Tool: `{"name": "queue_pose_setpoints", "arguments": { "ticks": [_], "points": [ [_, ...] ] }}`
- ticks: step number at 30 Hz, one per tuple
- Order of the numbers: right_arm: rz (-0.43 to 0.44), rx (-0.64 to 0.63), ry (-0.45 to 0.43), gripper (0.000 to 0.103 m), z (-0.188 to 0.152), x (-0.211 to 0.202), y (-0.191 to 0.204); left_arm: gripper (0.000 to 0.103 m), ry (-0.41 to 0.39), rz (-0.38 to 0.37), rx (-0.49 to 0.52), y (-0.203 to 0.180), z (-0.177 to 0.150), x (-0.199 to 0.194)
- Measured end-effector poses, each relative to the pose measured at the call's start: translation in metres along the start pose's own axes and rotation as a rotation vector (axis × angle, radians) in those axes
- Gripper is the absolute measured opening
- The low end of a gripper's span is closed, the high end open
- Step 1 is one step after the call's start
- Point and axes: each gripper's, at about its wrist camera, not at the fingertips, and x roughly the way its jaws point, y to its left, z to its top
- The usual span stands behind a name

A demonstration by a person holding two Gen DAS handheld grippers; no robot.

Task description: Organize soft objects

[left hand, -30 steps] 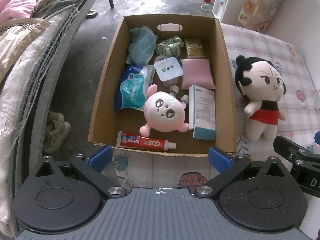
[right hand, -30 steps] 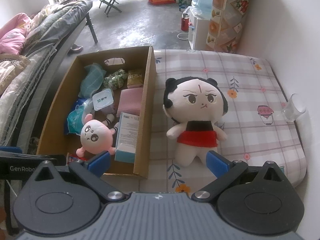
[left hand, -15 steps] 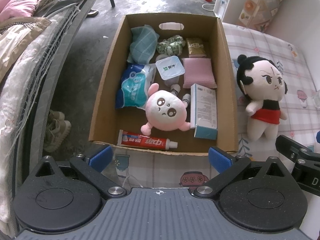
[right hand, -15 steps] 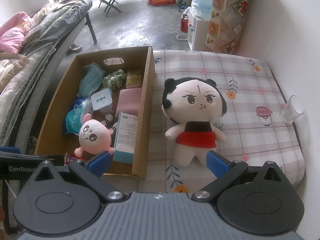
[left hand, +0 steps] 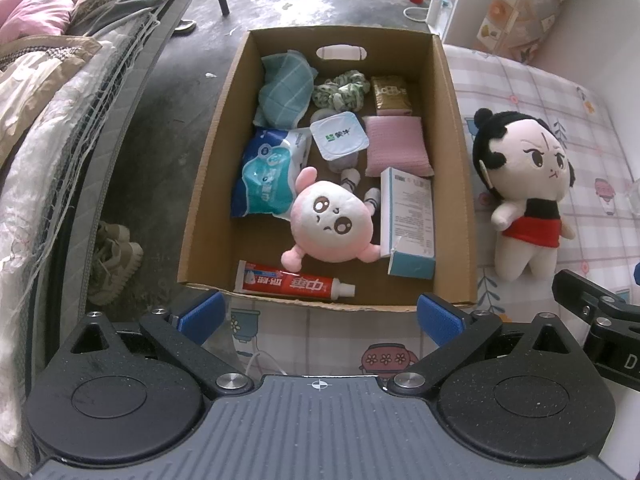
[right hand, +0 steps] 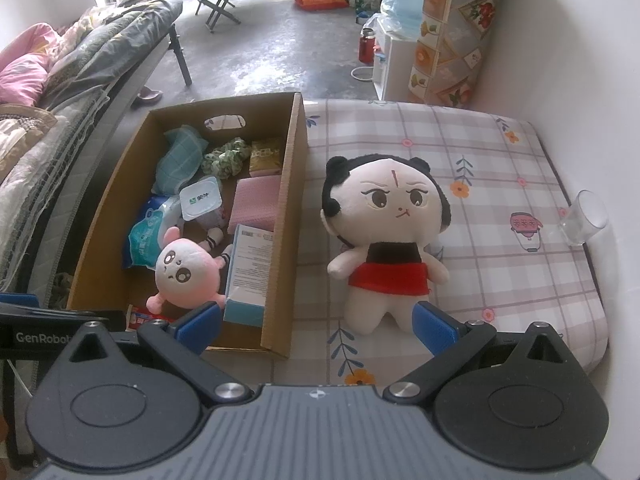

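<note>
Black-haired doll [right hand: 390, 236] lies on checked bedspread [right hand: 520, 168], just beside cardboard box [right hand: 294, 184] at its 3 o'clock. Pink plush [left hand: 334, 226] inside box w/ toothpaste [left hand: 294, 284], tissue pack [left hand: 268, 172]. Right gripper [right hand: 316, 326] spread, empty; left gripper [left hand: 320, 318] likewise. Step: approach. Next prob. needs right jaws closing round doll's body.

We saw a checked bed [right hand: 500, 176] carrying an open box [right hand: 286, 240], a doll [right hand: 390, 236] lying just beside its right wall, and a glass [right hand: 584, 218] at the far edge.
</note>
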Motion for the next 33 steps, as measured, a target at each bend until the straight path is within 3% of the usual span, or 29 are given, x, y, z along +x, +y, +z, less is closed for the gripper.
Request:
{"name": "queue_pose_setpoints", "arguments": {
  "ticks": [33],
  "points": [
    [-0.036, 0.054, 0.006, 0.103, -0.002, -0.001, -0.015, 0.103, 0.004, -0.017, 0.046, -0.017, 0.004, 0.004]
  ]
}}
